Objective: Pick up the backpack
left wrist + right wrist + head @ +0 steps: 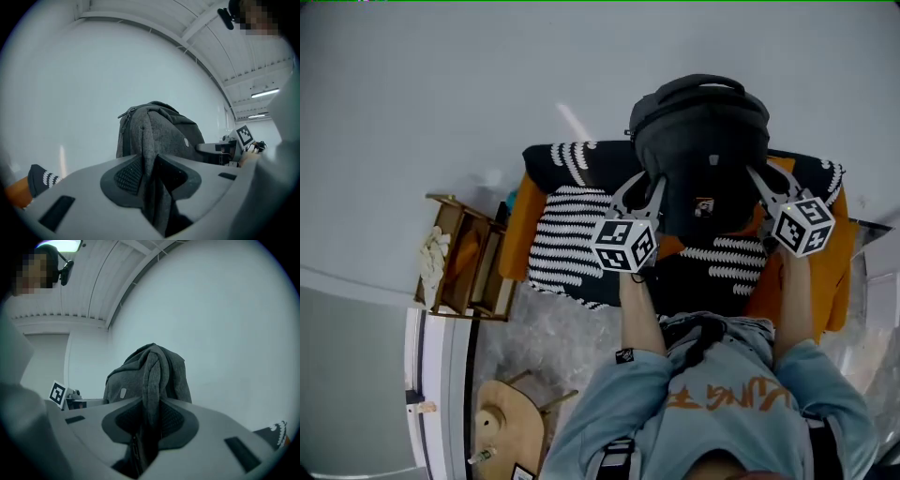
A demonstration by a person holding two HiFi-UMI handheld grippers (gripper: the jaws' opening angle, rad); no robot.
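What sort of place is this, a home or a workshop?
Likely a staged living-room corner in a bare white hall: an orange seat under a striped throw, a small wooden side rack, and overhead strip lights.

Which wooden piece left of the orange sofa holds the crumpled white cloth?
The rectangular open-framed wooden crate against the orange sofa; the round wooden stool lower down has none.

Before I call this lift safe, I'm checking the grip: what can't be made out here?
- Underside of the backpack: head view, hidden by its own body; clearance above the striped blanket unclear.
- Lower end of the gripped fabric: both gripper views, covered by the left tongs and right tongs.
- Contents of the wooden rack: head view, too small.
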